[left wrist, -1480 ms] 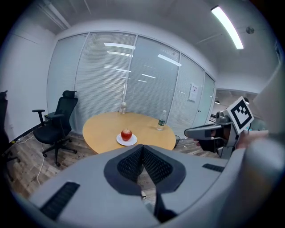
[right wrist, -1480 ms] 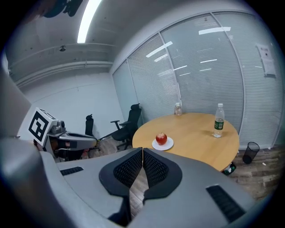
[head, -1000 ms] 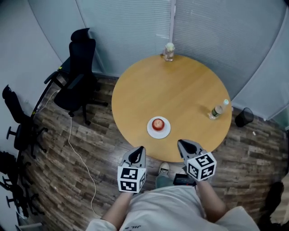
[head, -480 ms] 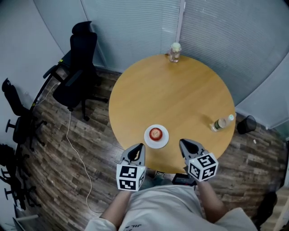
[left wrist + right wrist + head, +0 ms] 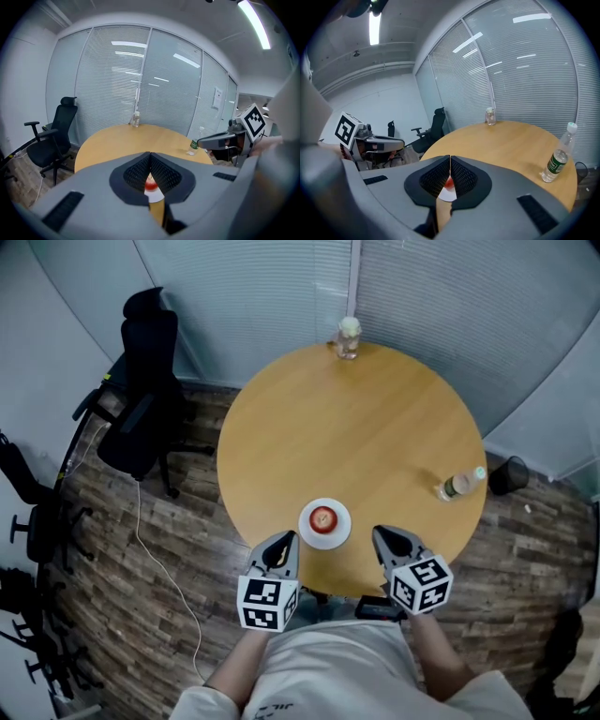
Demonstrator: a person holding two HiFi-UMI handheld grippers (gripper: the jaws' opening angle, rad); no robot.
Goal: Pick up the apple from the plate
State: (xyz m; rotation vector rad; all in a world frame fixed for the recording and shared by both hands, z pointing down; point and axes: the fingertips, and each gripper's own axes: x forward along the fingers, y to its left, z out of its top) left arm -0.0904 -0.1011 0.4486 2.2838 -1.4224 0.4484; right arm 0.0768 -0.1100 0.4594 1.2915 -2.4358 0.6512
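This is an office meeting room. Ahead of the jaws, glass partition walls (image 5: 262,296) with closed blinds curve behind a round wooden surface (image 5: 375,427). Black swivel chairs (image 5: 141,409) stand to their left, and a ceiling strip light (image 5: 255,22) glows overhead.

Head view steeply above table (image 5: 356,427), gripper views low, all sharing apple (image 5: 322,517)

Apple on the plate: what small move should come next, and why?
Probably open the jaws of the right gripper before moving closer. It and the left gripper are both shut, jaws together, short of the plate at the near edge of the table. The apple lies untouched on the plate, and shut jaws cannot take it.
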